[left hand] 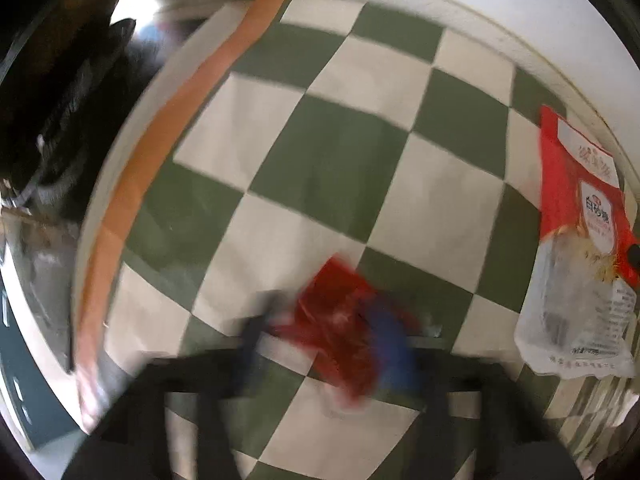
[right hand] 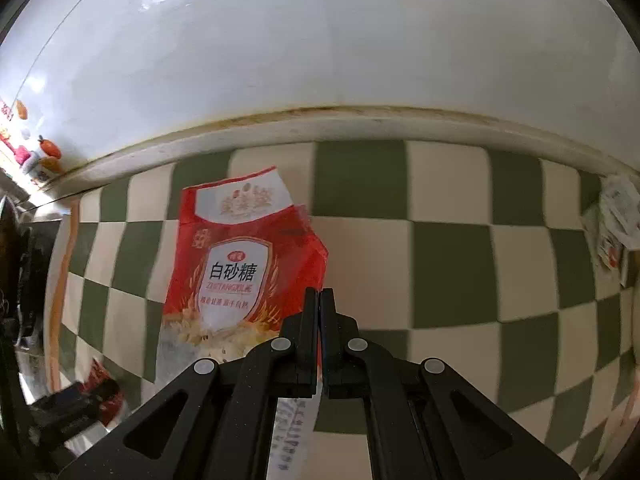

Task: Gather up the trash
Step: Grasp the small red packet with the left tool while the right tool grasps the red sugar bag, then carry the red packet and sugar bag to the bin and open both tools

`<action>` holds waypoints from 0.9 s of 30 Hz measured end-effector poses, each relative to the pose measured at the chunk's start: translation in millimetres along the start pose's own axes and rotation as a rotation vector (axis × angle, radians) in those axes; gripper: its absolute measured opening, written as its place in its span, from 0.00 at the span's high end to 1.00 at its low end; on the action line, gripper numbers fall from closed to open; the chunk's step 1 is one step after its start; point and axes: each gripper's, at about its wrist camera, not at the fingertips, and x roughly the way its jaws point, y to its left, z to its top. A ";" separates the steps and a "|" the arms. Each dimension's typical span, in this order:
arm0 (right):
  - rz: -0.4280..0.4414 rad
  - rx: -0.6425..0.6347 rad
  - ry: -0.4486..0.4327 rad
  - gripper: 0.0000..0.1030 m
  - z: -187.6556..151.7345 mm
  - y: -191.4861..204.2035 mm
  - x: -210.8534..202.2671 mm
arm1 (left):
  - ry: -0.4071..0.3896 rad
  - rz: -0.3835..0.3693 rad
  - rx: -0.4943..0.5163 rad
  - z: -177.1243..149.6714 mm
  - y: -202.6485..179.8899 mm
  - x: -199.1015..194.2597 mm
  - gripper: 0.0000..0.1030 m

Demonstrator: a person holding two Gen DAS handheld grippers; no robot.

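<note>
My right gripper (right hand: 320, 300) is shut on the edge of a red and white sugar bag (right hand: 236, 264), held up above the green and cream checked cloth (right hand: 452, 272). The same bag shows at the right edge of the left wrist view (left hand: 580, 240). My left gripper (left hand: 332, 332) is blurred by motion; a crumpled red and blue wrapper (left hand: 344, 328) sits between its fingers, and I cannot tell if they are closed on it. In the right wrist view the left gripper and red wrapper (right hand: 96, 380) show at the lower left.
A white wall (right hand: 320, 60) borders the far edge of the checked cloth. An orange strip (left hand: 160, 152) runs along the cloth's left edge, with dark objects (left hand: 60, 100) beyond it. White crumpled paper (right hand: 612, 224) lies at the far right. Colourful items (right hand: 40, 156) stand at the far left.
</note>
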 end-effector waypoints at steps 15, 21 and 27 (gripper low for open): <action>0.182 -0.125 -0.101 1.00 -20.5 86.1 -99.9 | -0.234 -0.034 -0.068 -35.4 89.4 -122.5 0.99; 0.294 -0.218 -0.131 1.00 -58.5 148.0 -153.8 | -0.300 0.000 -0.161 -91.5 165.3 -150.9 0.99; 0.406 -0.325 -0.112 1.00 -128.7 225.5 -198.1 | -0.307 0.052 -0.294 -173.6 260.6 -162.7 0.99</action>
